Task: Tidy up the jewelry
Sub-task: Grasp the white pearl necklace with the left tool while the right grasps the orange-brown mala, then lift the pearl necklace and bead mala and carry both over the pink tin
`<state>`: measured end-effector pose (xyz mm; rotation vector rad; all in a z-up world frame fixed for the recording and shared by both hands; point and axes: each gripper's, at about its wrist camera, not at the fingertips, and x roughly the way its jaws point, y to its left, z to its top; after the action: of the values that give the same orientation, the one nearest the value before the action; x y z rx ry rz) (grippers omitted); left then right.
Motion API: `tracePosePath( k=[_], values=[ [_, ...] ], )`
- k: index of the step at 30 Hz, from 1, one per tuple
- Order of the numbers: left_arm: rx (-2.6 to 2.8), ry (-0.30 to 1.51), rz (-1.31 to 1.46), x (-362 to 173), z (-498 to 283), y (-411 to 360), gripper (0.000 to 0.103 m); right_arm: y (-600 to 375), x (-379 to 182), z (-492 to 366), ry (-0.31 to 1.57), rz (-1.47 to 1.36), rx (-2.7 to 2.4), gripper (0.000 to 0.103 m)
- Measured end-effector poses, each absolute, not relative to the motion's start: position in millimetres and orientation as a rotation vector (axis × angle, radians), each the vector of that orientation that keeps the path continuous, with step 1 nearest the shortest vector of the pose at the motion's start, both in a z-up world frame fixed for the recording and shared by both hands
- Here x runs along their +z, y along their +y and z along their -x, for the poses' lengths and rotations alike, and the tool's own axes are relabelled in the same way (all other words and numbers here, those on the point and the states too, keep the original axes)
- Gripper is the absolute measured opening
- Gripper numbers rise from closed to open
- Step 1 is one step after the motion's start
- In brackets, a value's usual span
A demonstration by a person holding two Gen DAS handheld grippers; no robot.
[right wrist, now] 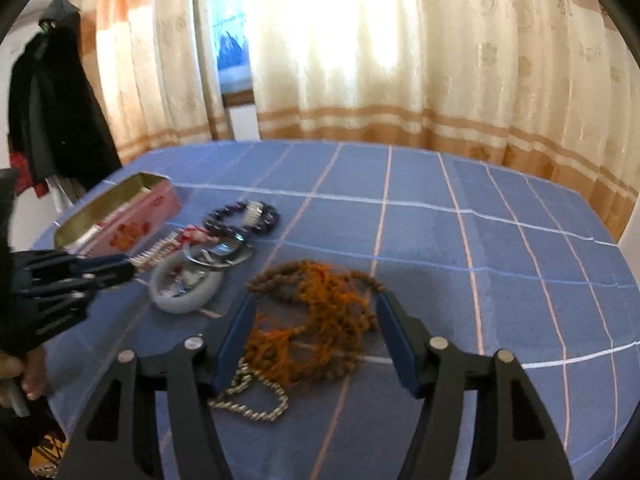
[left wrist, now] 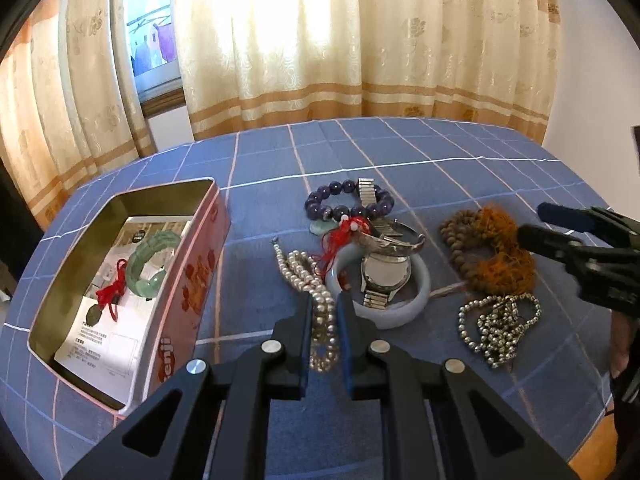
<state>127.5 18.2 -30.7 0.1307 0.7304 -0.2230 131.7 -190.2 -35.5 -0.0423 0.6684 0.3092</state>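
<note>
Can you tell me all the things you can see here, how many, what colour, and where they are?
tin box: one, pink with red flowers, left on the cloth, open
jade bracelet: one, green with red cord, inside the tin
pearl strand: one, white, between the left gripper's pads
purple bead bracelet: one, dark purple, behind the pile
watch: one, silver, lying in the bangle
pale bangle: one, bluish white, middle
silver bangle: one, silver, on the pile
brown prayer beads: one bundle, brown with orange tassels, right
silver bead chain: one, silver, front right
tablecloth: one, blue checked
curtains: cream, behind
left gripper: black, shut on the pearls
right gripper: black, open over the prayer beads
</note>
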Motion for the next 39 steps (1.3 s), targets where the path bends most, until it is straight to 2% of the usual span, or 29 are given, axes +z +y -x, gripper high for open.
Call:
tracePosePath(
  k=[3, 5, 6, 9, 11, 12, 24, 39],
  values=[
    [-0.228, 0.723, -0.12, -29, -128, 20, 0.012, -192, -43, -146, 0.737, 0.025, 0.33, 0.054],
    [-0.231, 0.712, -0.11, -27, -127, 22, 0.012, -194, -49, -155, 0.785, 0.011, 0.349, 0.033],
    [-0.237, 0.705, -0.108, -26, -127, 22, 0.011, -194, -51, -158, 0.805, 0.003, 0.368, 0.014],
    [-0.244, 0.692, -0.11, -22, -127, 22, 0.011, -195, -51, -157, 0.795, 0.01, 0.375, 0.008],
    [-0.245, 0.679, -0.103, -18, -127, 25, 0.011, -195, -45, -152, 0.756, 0.026, 0.362, 0.008],
    [-0.244, 0.674, -0.1, -16, -127, 27, 0.005, -196, -41, -148, 0.731, 0.029, 0.355, 0.007],
    [-0.22, 0.616, -0.096, 5, -124, 43, 0.005, -194, -19, -142, 0.62, 0.017, 0.371, 0.006],
    [-0.193, 0.498, -0.105, 65, -129, 62, 0.005, -178, 35, -148, 0.525, 0.08, 0.408, 0.006]
  ],
)
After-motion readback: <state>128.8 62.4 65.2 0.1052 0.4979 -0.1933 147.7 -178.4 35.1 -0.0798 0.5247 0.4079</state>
